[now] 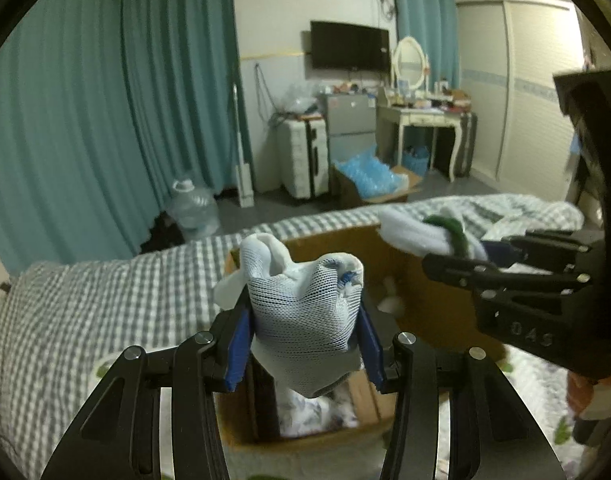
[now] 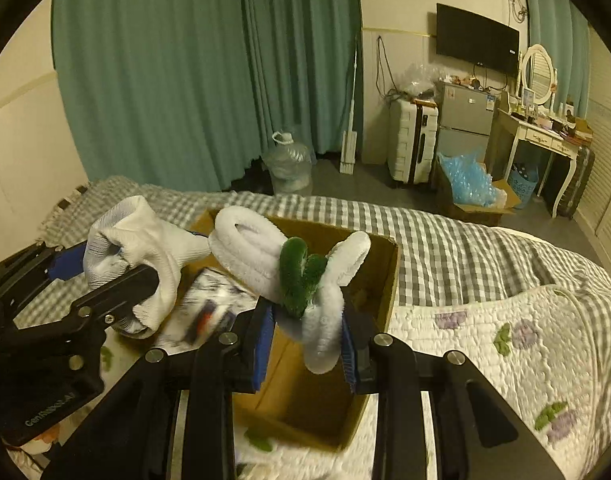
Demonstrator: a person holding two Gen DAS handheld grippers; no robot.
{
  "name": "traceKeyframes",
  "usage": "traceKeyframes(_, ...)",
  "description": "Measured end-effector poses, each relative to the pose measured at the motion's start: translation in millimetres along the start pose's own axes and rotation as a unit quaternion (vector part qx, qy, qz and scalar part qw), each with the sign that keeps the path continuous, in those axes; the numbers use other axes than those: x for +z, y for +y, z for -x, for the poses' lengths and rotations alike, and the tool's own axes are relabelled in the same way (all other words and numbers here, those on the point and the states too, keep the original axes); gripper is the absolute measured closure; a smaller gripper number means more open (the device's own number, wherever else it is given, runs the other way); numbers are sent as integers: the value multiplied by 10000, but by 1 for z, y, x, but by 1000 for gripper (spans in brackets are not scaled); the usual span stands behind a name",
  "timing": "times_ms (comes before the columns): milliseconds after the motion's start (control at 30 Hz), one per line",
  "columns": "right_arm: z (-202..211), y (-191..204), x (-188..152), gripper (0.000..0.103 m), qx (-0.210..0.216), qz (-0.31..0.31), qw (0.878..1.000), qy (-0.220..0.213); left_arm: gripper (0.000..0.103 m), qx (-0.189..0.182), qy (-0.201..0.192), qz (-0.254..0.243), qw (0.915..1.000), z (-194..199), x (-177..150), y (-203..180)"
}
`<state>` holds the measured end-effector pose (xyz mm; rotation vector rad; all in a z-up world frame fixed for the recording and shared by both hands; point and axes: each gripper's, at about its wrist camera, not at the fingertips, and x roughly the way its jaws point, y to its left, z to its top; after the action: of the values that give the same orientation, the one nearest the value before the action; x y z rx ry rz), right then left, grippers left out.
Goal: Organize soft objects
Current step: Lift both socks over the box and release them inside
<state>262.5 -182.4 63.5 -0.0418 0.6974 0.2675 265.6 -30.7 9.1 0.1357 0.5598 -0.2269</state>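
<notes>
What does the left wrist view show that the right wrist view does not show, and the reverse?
Only the left wrist view: the wardrobe. Only the right wrist view: the floral quilt spread wide. Both: the cardboard box on the bed, left tongs shut on a white mesh sock, right tongs shut on a white-and-green fuzzy toy.

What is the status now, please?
Left tongs shut on white mesh sock. Right tongs shut on fuzzy white-green toy. Both above cardboard box. Nothing blocking.

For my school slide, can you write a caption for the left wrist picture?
Left tool grips a white mesh sock above an open cardboard box on the checked bed.
</notes>
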Motion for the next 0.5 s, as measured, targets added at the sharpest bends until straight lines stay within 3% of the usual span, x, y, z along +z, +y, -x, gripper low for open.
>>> traceKeyframes(133,-30,-9,-4,70,27,-55,9999,87,50,54,-146,-225,9996,-15,-6,-4)
traceKeyframes(167,-35,-11,-5,63,15,-63,9999,102,44,54,-144,-291,9995,-18,-8,-6)
traceKeyframes(200,-38,-12,-5,48,-6,-73,9999,108,36,98,-125,-332,9993,-20,-7,-7)
traceKeyframes(300,-41,-18,-7,31,-254,-118,9996,22,20,200,-93,-89,9997,-19,-4,0)
traceKeyframes(400,-33,-27,-8,16,-295,-303,9990,-114,18,222,-118,169,9995,-8,1,8)
traceKeyframes(500,-16,-33,-7,15,-185,-491,9983,-251,17,320,-226,157,9991,11,9,8)
